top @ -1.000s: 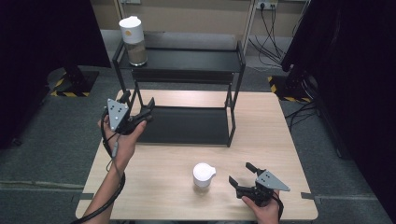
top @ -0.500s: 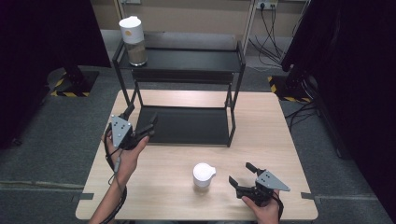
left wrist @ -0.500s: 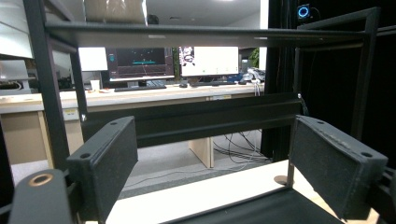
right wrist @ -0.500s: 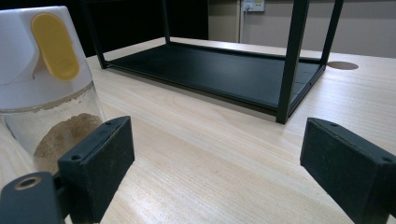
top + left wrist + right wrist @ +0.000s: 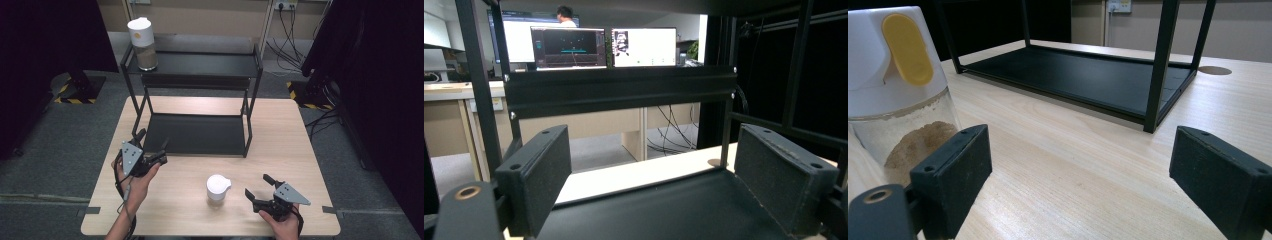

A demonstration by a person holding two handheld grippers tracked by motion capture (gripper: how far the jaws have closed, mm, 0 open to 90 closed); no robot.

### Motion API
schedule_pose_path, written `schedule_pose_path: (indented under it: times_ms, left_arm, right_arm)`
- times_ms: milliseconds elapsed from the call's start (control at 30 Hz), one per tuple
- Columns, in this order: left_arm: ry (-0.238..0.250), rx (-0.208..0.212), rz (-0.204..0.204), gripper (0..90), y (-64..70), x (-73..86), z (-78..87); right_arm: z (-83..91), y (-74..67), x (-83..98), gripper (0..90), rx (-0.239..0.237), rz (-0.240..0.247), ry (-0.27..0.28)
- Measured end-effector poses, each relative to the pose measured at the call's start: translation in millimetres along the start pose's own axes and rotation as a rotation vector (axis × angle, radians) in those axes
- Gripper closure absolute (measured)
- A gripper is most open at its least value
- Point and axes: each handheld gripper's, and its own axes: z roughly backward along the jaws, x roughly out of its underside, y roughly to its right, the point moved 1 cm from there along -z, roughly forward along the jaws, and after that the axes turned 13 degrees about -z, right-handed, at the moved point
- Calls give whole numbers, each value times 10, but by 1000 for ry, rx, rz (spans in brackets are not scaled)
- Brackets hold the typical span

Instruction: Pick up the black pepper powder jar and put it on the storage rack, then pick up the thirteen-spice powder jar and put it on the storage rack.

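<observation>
Altogether two lidded jars [image 5: 217, 188], one rack [image 5: 192, 65], both grippers' fingers [image 5: 254, 194] wide, seemingly empty.

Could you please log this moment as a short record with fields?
surface: light wooden table
rack: black two-tier metal shelf rack, standing on the table's far half
near jar: white-lidded clear jar of brown powder, upright on the table
far jar: similar white-lidded jar, on the rack's top tier, left corner
left gripper: open, empty, at the lower tier's front left
right gripper: open, empty, beside the near jar
</observation>
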Motion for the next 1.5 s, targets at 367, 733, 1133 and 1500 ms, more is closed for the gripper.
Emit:
schedule_pose_path:
  times_ms: [367, 733, 1133, 1500]
  left_arm:
    - [-45, 24, 21, 146, 85, 279, 129]
    - [-110, 40, 59, 145, 129, 531, 157]
    - [-146, 48, 97, 141, 126, 671, 176]
    - [-142, 53, 69, 133, 149, 668, 184]
  right_arm:
    - [-1, -1, -1, 101, 0, 2, -1]
    - [-1, 3, -2, 101, -2, 1, -1]
    - [-1, 14, -4, 100, -5, -5, -2]
    - [-10, 17, -13, 96, -6, -5, -6]
